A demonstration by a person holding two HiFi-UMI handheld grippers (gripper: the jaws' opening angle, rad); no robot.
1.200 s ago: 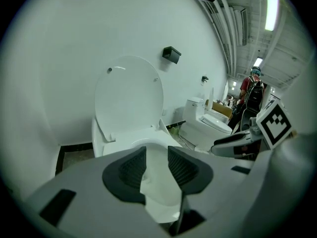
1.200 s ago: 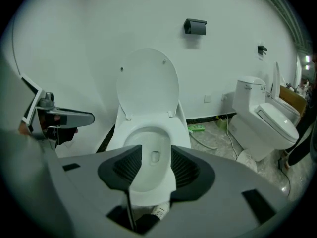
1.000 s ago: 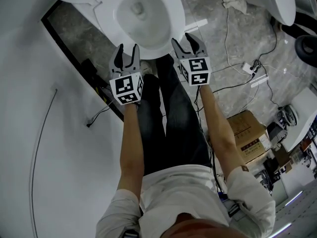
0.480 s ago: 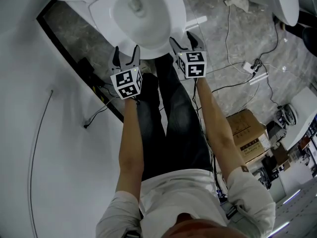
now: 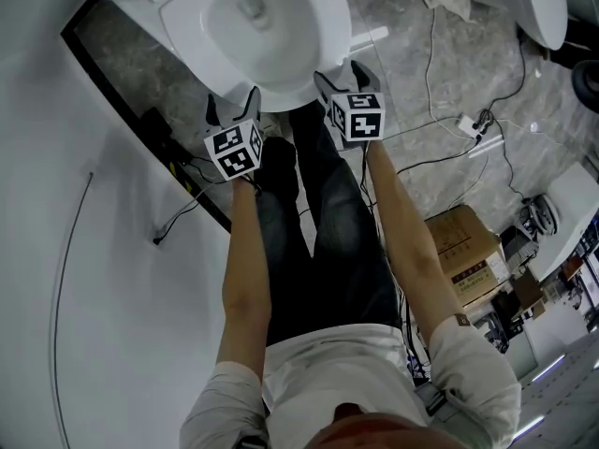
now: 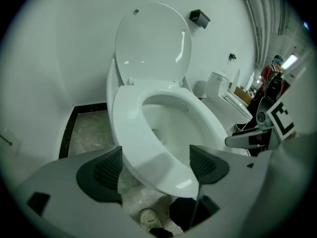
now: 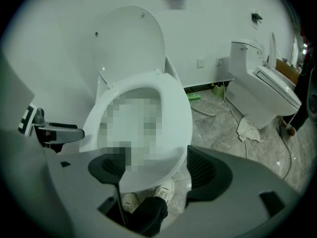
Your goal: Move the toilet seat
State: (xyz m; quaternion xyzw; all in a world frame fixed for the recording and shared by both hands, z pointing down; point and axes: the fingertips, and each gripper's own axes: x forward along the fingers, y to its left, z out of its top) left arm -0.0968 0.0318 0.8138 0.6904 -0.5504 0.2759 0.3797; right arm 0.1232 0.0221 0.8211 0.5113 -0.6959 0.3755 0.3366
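Shoes (image 7: 165, 189) under toilet seat (image 7: 176, 125): gripper views only.

Both arms (image 5: 245, 251) stretched down — left gripper (image 5: 233, 108), right gripper (image 5: 344, 80) side by side, jaws just opening wide, gripping nothing.

White toilet seat (image 5: 329, 36) and lid (image 6: 151, 43); grey marbled floor (image 5: 421, 120); black-and-white square markers on left gripper (image 5: 232, 108) and right gripper (image 5: 343, 78); dark trousers (image 5: 328, 241); brown cardboard box (image 5: 460, 246).
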